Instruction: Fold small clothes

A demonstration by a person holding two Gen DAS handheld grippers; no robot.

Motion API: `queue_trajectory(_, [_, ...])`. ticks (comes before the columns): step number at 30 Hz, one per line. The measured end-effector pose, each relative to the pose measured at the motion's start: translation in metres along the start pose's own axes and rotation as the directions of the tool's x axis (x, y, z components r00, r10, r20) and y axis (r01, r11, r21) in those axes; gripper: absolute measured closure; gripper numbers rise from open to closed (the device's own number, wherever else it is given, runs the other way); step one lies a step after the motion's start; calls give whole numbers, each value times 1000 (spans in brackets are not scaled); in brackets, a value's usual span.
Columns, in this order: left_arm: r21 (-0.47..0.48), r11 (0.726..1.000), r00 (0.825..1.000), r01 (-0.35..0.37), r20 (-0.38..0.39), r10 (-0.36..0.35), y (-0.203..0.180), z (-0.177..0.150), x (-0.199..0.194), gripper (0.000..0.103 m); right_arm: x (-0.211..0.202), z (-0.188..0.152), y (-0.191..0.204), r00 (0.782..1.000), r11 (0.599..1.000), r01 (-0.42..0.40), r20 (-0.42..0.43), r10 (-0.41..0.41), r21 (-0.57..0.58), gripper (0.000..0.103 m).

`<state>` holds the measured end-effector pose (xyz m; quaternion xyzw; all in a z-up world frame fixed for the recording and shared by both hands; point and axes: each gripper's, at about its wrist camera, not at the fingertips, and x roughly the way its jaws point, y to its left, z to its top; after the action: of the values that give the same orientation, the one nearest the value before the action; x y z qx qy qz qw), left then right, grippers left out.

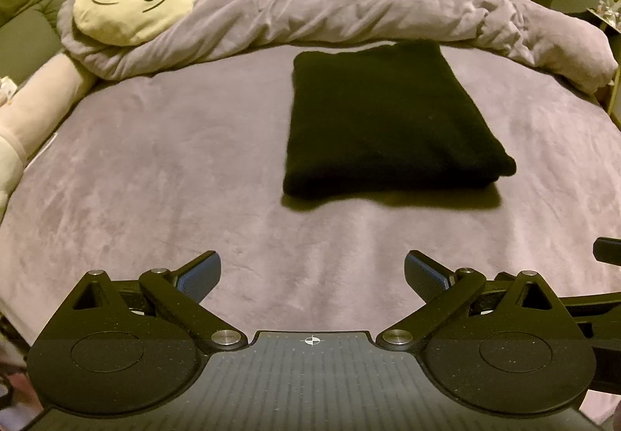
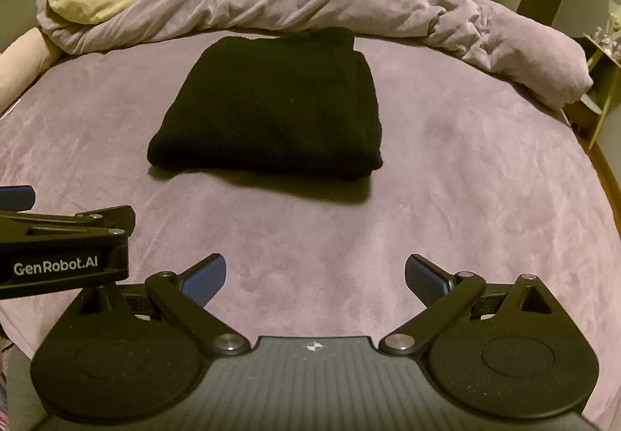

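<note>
A black knitted garment [image 1: 384, 120] lies folded into a thick rectangle on the purple bed sheet [image 1: 174, 167]. It also shows in the right wrist view [image 2: 271, 109]. My left gripper [image 1: 312, 276] is open and empty, held above the sheet well in front of the garment's near edge. My right gripper [image 2: 315, 277] is open and empty too, also short of the garment. The left gripper's body shows at the left edge of the right wrist view [image 2: 62, 248].
A rumpled purple duvet [image 1: 349, 4] lies along the far side of the bed. A round cream face cushion [image 1: 132, 2] rests on it at far left. A pale bolster [image 1: 39, 101] lies along the left edge. A shelf [image 2: 601, 54] stands at right.
</note>
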<state>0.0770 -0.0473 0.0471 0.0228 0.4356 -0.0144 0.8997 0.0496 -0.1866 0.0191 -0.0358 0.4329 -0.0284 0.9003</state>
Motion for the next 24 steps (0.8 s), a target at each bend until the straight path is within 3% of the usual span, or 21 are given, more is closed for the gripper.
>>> queue_trajectory(24, [0, 1000, 1000, -3, 4, 3, -1, 0, -1, 0, 2, 0, -1, 1000, 1000, -19, -1, 19, 16, 4])
